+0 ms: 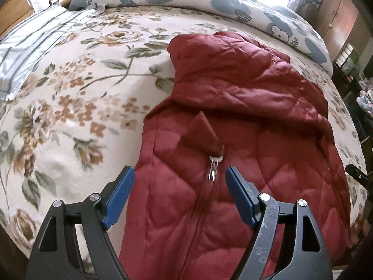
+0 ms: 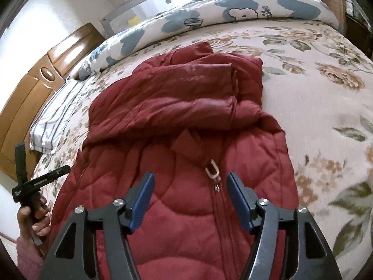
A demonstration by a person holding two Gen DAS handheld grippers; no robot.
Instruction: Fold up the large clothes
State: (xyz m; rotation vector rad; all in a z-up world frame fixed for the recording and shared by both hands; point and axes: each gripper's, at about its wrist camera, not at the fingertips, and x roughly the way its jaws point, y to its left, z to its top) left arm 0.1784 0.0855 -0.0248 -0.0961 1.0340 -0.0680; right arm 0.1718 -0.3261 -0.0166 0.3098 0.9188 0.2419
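Observation:
A dark red quilted jacket (image 1: pixel 233 98) lies front up on the flowered bed cover, zipped, with its sleeves folded across the chest. Its white zipper pull (image 1: pixel 215 165) sits at the collar. My left gripper (image 1: pixel 180 171) hovers over the jacket's left half, open, with nothing between its blue pads; the left pad is over the jacket's edge. In the right wrist view the jacket (image 2: pixel 174 98) fills the middle. My right gripper (image 2: pixel 190 176) is open above the zipper line, just short of the zipper pull (image 2: pixel 213 170), and holds nothing.
The flowered bed cover (image 1: pixel 70 93) spreads around the jacket. A blue-patterned quilt (image 1: pixel 209 0) is bunched along the far side, and a striped pillow (image 1: pixel 28 46) lies by the wooden headboard (image 2: pixel 35 81). A person's hand (image 2: pixel 35 221) grips a black handle at the left edge.

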